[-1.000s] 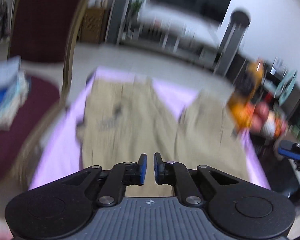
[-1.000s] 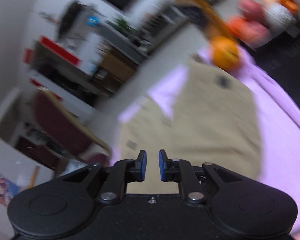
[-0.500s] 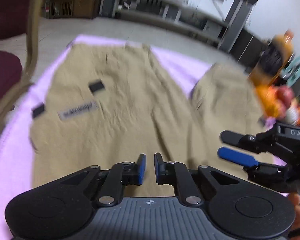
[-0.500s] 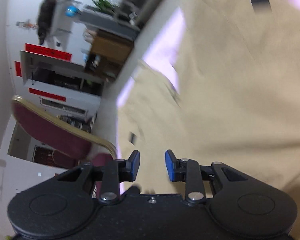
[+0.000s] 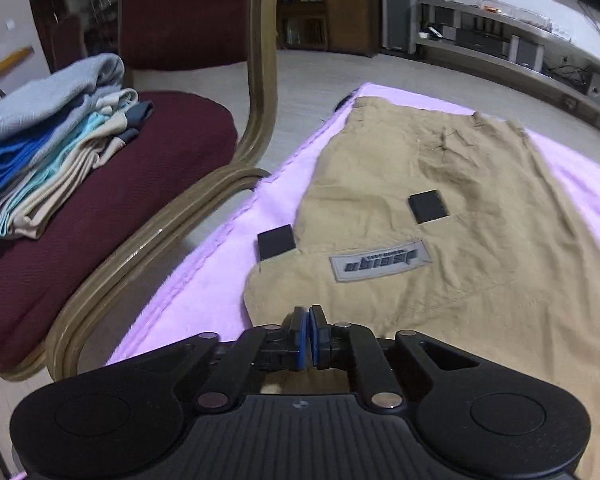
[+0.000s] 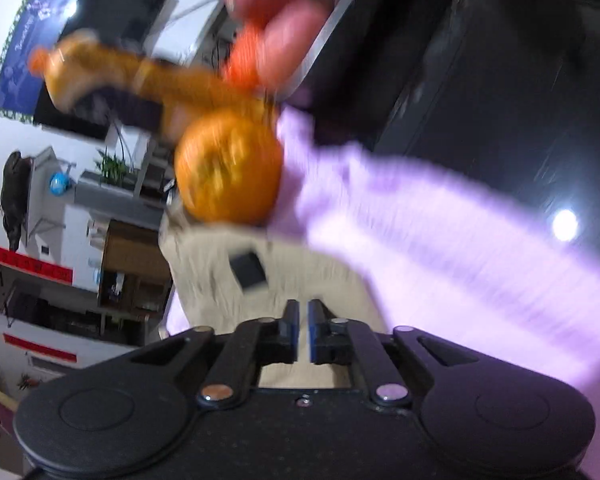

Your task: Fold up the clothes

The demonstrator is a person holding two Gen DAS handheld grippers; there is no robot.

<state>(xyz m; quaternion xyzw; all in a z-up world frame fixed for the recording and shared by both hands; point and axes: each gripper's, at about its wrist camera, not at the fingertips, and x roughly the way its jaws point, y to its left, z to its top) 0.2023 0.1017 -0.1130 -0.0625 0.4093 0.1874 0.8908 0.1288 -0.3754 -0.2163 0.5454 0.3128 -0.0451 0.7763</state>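
- On the pink cloth that covers the desk, the khaki pants lie spread flat, waistband end nearest the left gripper, grey label facing up.
- Left gripper sits low at the near edge of the pants, jaws clenched together. Blue pads look like they're touching, and the khaki edge is right at the tips, but I honestly can't tell if any fabric is pinched in there.
- Two black patches on the pants: one just past the label, the other at the pants' left edge, partly over the pink cloth.
- Left of the pants there's a maroon chair with a gold frame, right beside the desk, with a stack of folded clothes on the seat.
- Right wrist view is rolled sideways and pretty blurry. Right gripper is over another bit of the pants, jaws nearly closed with a thin gap showing between the pads, nothing visibly in them.
- Beyond that bit of the pants there's an orange pumpkin, touching or just past the fabric edge, too smeared to say which. Pink cloth runs off to the right of it.
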